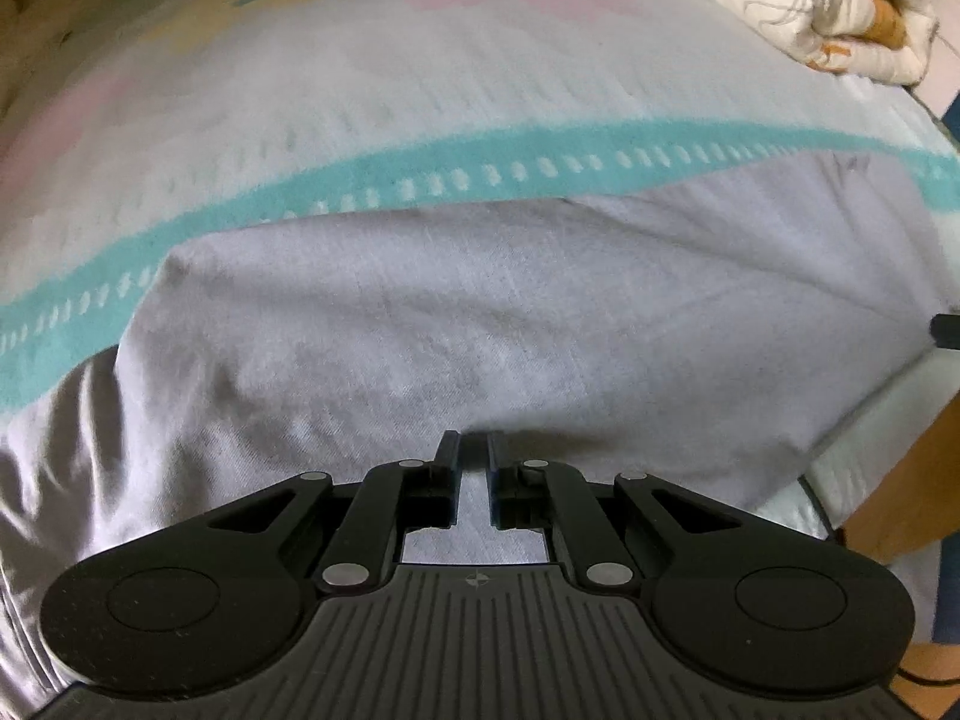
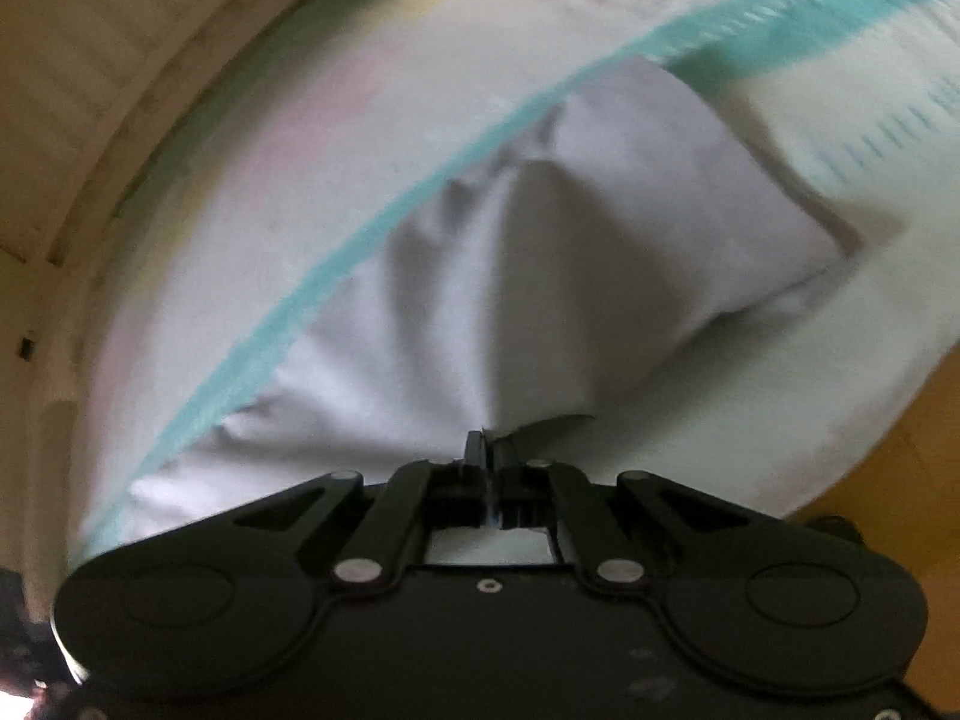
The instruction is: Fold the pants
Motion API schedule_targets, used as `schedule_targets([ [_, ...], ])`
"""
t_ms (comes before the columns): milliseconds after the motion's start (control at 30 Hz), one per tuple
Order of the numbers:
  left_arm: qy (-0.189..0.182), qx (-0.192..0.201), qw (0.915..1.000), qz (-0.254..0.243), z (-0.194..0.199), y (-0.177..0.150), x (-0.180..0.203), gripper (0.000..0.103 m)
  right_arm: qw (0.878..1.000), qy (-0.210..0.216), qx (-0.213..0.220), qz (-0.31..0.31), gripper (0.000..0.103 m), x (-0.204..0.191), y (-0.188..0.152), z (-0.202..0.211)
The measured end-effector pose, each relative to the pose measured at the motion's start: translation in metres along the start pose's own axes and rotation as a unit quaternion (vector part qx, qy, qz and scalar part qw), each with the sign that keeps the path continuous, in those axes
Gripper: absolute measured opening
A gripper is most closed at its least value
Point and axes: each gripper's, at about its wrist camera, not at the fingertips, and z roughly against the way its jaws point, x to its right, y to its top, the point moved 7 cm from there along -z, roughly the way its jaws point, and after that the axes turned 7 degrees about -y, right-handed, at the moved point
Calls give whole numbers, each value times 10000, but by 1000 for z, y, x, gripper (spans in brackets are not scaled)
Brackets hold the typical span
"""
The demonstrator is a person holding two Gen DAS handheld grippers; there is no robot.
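**A:** While the bed sheet (image 1: 420, 90) fills most of both views, where do the pants sit from each tool?

**B:** The pants (image 1: 480, 324) lie spread on the bed straight ahead of the left tool (image 1: 474, 450) and run off past it to both sides, so their long axis crosses its line of pointing. A folded edge shows ahead of it, just short of the teal stripe (image 1: 540, 150). From the right tool (image 2: 489, 444), the pants (image 2: 660, 210) rise in a tented ridge that starts at its tips and runs forward and a little to the right.

**A:** So the right one has hold of them?

**B:** Yes. Its jaws are pinched fully together on a corner or edge of the grey cloth, and the fabric is pulled up into a peak from there. The left tool's jaws stand nearly together too, with a thin slot between them; the tips press down at the cloth, but I cannot tell for certain whether fabric is caught in the slot.

**A:** Which hand leads the fold, then?

**B:** My judgement is the right: it carries a lifted edge, and the flat part lies ahead of it toward the stripe. The left looks placed to pin the middle.

**A:** And around the bed?

**B:** A rumpled printed quilt (image 1: 840, 18) lies at the far end, well apart from the pants. A wooden frame (image 2: 90, 120) runs along the right tool's left side, and wood-coloured flooring or furniture (image 1: 900, 480) shows past the bed's near edge on the left tool's right.
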Motion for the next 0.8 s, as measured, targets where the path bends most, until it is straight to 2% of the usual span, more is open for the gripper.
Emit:
schedule_targets([
  [100,-71,-203,9994,-266,-7,-8,11,8,9991,-276,-122,295,3,-6,-5,-17],
  [167,-93,-300,9975,-631,-9,-16,19,9,9982,-379,-229,416,11,-9,-6,-22],
  [233,-56,-310,9959,-843,-7,-20,24,9,9997,-192,-93,102,21,-5,1,-12],
  [300,-95,-314,9964,-777,-7,-20,24,9,9990,-233,295,-254,25,8,17,5],
  [367,-135,-332,9968,-715,-6,-19,22,9,9939,-656,732,-502,29,28,33,18],
  [400,-158,-338,9971,-669,-6,-19,21,9,9912,-803,814,-673,30,37,37,21],
  [533,-201,-354,9974,-588,-6,-17,18,9,9805,-1027,819,-1460,32,71,46,16],
  [800,-212,-351,9974,-588,-6,-17,17,9,9767,-1106,822,-1642,35,74,52,-3],
])
